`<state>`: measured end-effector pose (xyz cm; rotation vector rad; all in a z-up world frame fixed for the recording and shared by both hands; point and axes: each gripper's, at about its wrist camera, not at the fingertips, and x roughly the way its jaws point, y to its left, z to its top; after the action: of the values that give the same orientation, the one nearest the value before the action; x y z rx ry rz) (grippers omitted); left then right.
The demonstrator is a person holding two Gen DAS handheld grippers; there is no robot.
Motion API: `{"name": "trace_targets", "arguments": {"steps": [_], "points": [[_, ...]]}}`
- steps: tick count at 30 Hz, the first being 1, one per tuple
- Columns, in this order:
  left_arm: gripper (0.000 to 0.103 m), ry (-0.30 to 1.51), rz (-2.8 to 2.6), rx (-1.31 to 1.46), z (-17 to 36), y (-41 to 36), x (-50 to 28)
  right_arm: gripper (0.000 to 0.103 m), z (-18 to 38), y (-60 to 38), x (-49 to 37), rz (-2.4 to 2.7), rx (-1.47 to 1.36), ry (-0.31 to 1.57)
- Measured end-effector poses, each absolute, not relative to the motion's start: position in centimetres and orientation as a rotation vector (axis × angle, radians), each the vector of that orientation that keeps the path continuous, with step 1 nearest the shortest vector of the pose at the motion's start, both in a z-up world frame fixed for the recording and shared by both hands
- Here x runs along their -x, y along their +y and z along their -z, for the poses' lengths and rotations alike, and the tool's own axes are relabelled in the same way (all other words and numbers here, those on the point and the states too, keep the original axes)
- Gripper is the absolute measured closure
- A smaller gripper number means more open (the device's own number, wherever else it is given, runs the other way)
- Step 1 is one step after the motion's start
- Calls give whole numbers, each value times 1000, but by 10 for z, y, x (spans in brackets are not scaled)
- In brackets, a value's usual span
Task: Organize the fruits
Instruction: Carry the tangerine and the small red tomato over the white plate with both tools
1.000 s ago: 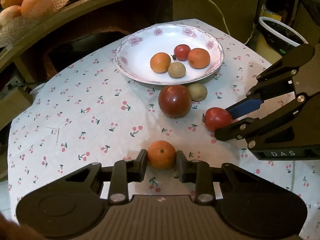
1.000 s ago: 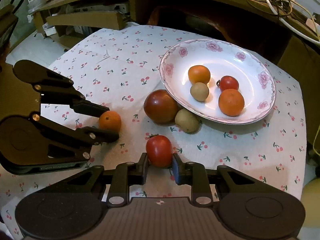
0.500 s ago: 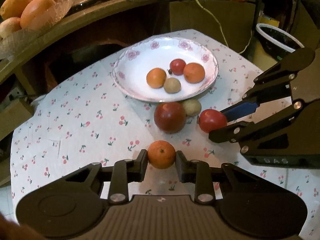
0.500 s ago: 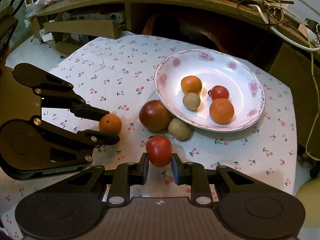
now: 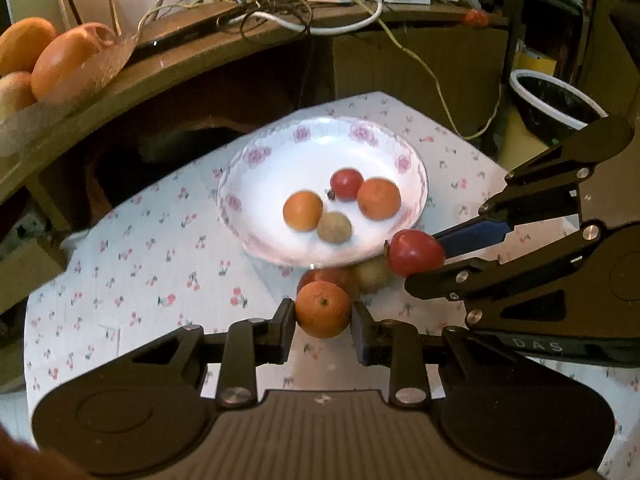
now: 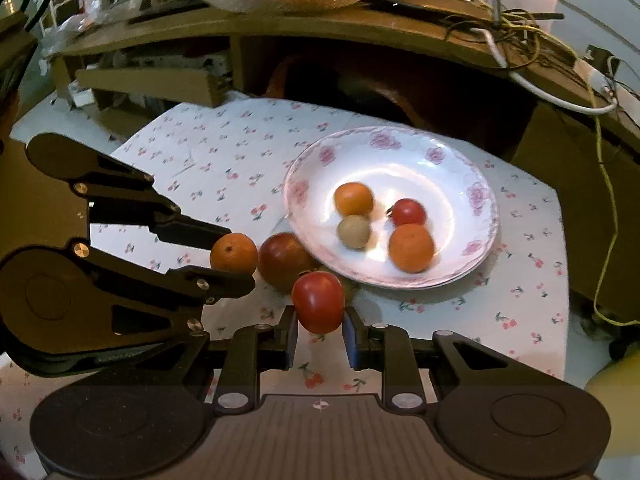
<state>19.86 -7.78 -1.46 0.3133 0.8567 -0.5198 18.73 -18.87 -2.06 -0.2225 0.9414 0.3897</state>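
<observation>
Clamped: left gripper [image 5: 323,315] on a small orange [image 5: 323,310], right gripper [image 6: 319,325] on a red tomato [image 6: 318,301], both lifted above the cherry-print cloth [image 6: 224,168], near the flowered plate [image 6: 476,216] of fruit.

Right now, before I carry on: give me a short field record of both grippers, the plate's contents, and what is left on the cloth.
left gripper: shut on an orange
right gripper: shut on a red tomato
plate: holds two oranges, one small tomato, one brownish round fruit
tablecloth: large dark red fruit beside the plate rim; a brownish fruit next to it, mostly hidden
shelf behind: bowl of large fruit
</observation>
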Motion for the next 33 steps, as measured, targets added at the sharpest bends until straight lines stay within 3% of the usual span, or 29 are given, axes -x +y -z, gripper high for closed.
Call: {"name": "trace_targets", "arguments": {"steps": [33], "points": [[68,793,468,-294,22,-111,-296,77,23,-225,-282,-247,201,862]]}}
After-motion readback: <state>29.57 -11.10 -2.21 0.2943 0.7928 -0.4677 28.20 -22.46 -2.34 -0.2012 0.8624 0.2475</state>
